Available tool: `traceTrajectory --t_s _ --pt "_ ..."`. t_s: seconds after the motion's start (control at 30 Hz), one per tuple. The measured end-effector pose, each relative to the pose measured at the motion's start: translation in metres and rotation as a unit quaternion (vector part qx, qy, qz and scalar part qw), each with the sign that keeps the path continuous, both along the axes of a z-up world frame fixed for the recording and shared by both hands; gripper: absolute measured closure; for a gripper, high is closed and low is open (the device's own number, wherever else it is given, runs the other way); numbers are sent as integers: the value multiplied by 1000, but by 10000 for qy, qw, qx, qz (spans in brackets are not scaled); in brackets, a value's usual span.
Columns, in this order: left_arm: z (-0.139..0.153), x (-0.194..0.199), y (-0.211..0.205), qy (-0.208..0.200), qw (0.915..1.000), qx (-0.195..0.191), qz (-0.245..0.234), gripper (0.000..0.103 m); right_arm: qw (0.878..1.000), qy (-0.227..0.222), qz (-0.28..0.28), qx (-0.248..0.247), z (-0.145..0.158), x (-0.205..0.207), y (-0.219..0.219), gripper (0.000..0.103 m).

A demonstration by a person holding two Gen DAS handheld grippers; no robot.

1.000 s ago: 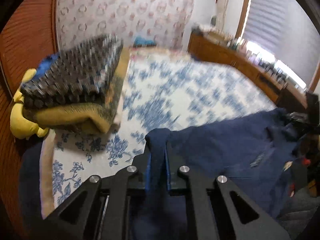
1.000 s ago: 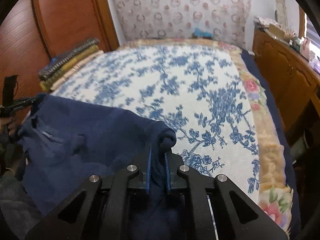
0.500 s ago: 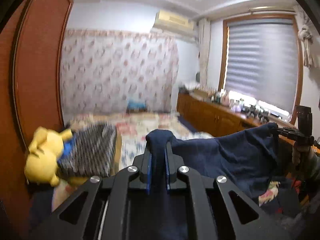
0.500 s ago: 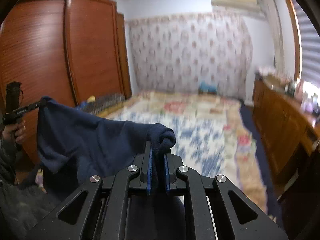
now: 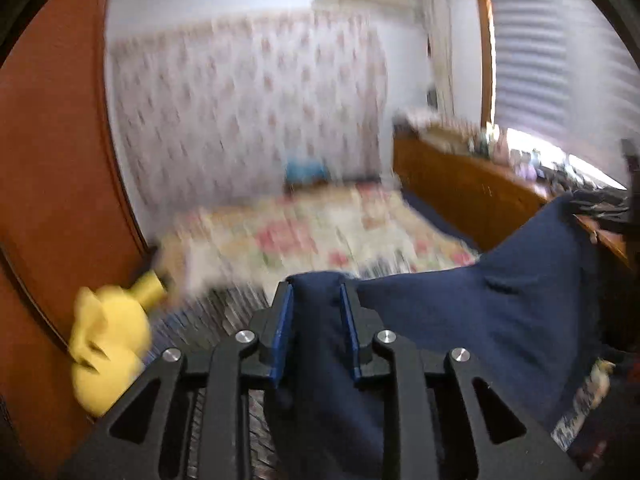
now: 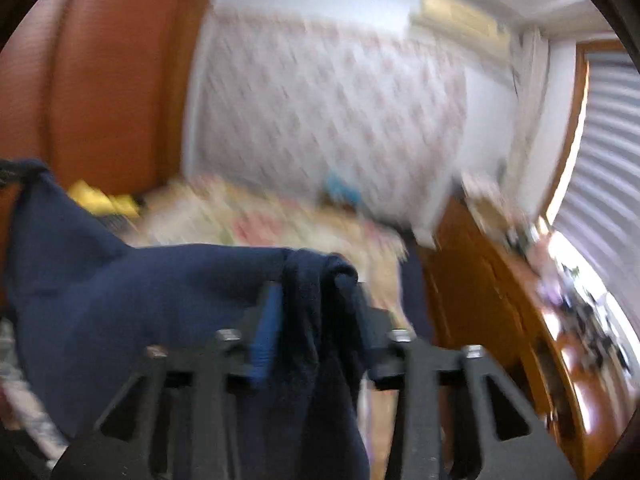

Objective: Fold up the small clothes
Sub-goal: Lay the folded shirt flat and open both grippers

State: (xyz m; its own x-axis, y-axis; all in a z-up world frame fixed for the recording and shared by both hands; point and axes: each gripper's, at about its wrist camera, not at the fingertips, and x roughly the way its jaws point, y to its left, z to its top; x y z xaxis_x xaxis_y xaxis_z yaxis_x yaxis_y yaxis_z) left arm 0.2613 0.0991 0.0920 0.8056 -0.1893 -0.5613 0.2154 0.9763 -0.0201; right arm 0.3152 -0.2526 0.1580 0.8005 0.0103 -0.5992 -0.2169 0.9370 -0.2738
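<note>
Aloft over a bed, a navy garment hangs stretched between two handheld grippers. Left gripper: blue pads held narrowly apart, pinching a bunched corner of the cloth, which fills the gap and drapes down over the black frame. Right gripper: jaws likewise nearly together, clamped on the opposite corner of the garment, a thick fold spilling over the far finger. Left wrist view alone shows a yellow plush toy low to the left of the fingers beside a striped folded stack; the cloth runs off right toward a wooden dresser. Right wrist view shows the cloth sweeping left, its far corner caught at the frame's edge, with a wardrobe behind. Both views are blurred.
</note>
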Motion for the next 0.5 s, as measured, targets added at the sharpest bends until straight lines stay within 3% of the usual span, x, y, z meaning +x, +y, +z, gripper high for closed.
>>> traceTrajectory --t_s 0.1,0.17,0.27,0.37,0.5 --pt "-41 -1 -1 266 9996 -73 -55 68 9983 544 -69 194 -70 14 -8 62" --pt "-65 -10 0 442 9987 -216 -163 67 9971 737 34 192 -102 7 -10 62" --pt "-84 -30 -5 489 9981 -214 -298 56 9948 979 185 204 -135 -7 -14 61" --pt "-95 -49 -11 516 9977 -287 -327 44 9930 1080 279 388 -149 -24 -23 61" --pt "-118 -65 -22 756 9957 -314 -429 44 9907 1115 238 736 -153 -45 -39 58"
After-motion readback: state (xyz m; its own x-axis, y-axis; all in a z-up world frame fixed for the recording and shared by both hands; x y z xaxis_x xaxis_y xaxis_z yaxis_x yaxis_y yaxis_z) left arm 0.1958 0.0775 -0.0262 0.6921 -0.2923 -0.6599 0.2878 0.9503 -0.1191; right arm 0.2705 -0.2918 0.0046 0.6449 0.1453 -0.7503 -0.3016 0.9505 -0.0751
